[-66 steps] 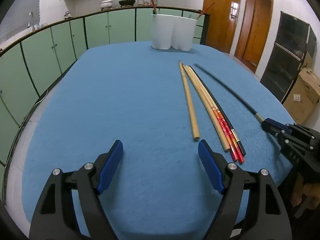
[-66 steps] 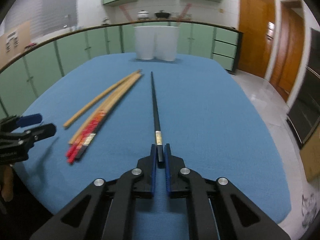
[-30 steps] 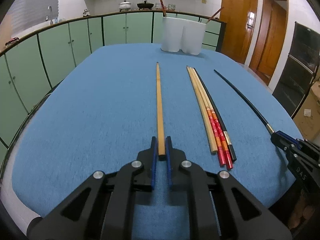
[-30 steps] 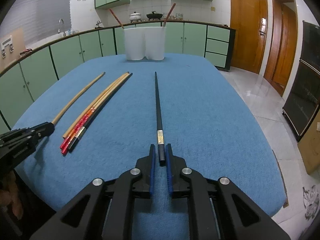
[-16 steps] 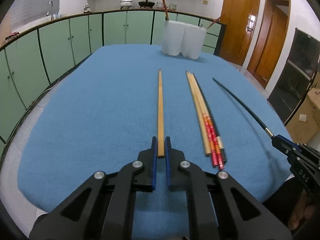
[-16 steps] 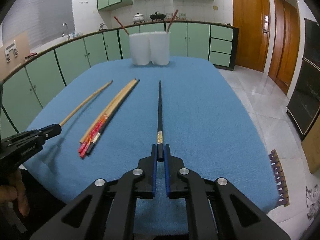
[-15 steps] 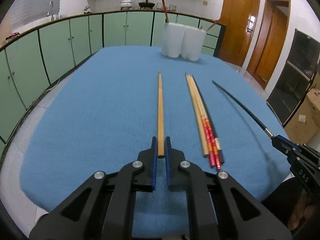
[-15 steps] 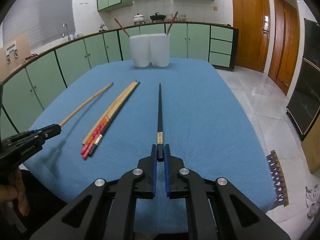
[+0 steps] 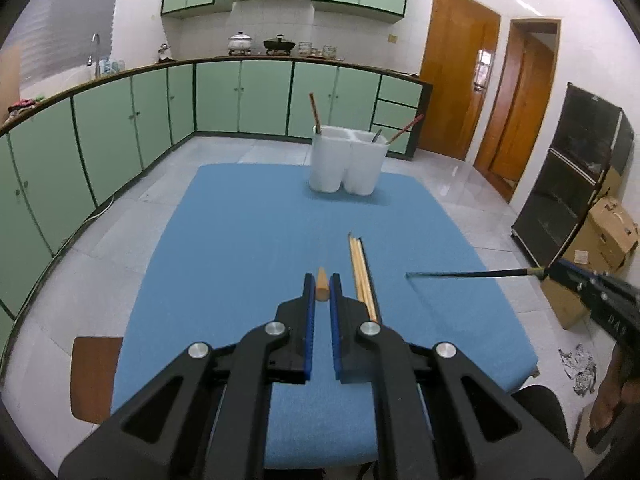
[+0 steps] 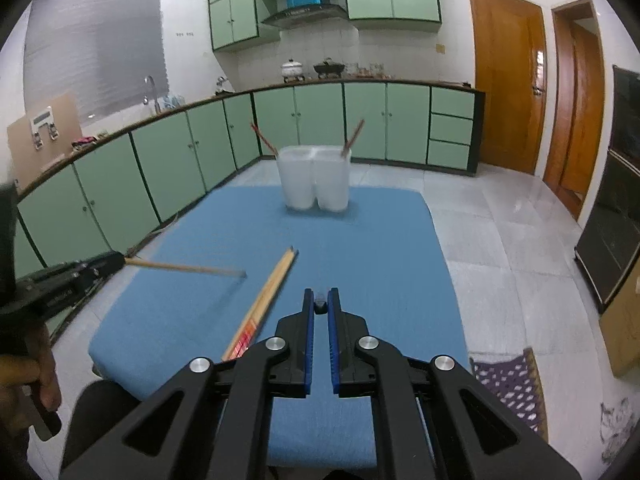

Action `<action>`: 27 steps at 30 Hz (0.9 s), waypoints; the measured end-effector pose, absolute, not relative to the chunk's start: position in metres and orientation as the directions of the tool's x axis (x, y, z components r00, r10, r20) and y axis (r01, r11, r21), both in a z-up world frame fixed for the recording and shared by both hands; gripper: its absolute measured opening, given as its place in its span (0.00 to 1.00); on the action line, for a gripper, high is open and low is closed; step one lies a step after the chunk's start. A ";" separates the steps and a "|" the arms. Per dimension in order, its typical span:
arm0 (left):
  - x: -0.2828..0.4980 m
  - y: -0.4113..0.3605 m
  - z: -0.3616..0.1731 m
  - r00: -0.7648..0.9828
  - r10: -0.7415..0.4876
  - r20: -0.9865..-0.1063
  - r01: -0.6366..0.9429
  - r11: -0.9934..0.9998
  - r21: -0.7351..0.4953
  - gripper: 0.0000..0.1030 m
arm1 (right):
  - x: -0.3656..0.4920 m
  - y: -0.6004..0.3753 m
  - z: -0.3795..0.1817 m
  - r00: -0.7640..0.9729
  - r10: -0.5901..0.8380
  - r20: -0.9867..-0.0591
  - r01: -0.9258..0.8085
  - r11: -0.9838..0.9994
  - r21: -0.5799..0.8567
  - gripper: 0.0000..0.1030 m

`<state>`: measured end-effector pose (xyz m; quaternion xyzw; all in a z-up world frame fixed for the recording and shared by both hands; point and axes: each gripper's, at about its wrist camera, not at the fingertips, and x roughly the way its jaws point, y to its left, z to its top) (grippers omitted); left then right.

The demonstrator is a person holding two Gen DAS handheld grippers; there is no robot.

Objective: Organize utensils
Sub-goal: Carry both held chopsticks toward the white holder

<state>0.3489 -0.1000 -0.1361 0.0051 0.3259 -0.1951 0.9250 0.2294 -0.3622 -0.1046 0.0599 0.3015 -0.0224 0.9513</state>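
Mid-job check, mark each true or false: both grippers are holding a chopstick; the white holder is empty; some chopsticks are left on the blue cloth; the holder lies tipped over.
1. Both grippers hold a chopstick. True: the left gripper grips the wooden chopstick, the right gripper the black chopstick.
2. The white holder is empty. False: chopsticks already stand in it.
3. Chopsticks remain on the blue cloth. True: a bundle.
4. The holder is tipped over. False: it stands upright.
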 end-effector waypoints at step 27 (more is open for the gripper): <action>0.413 -0.121 -0.066 0.617 -0.399 -0.679 0.467 0.879 -0.092 0.06 | 0.333 -0.377 -0.027 0.736 0.057 -0.675 -0.004 0.997 0.080 0.06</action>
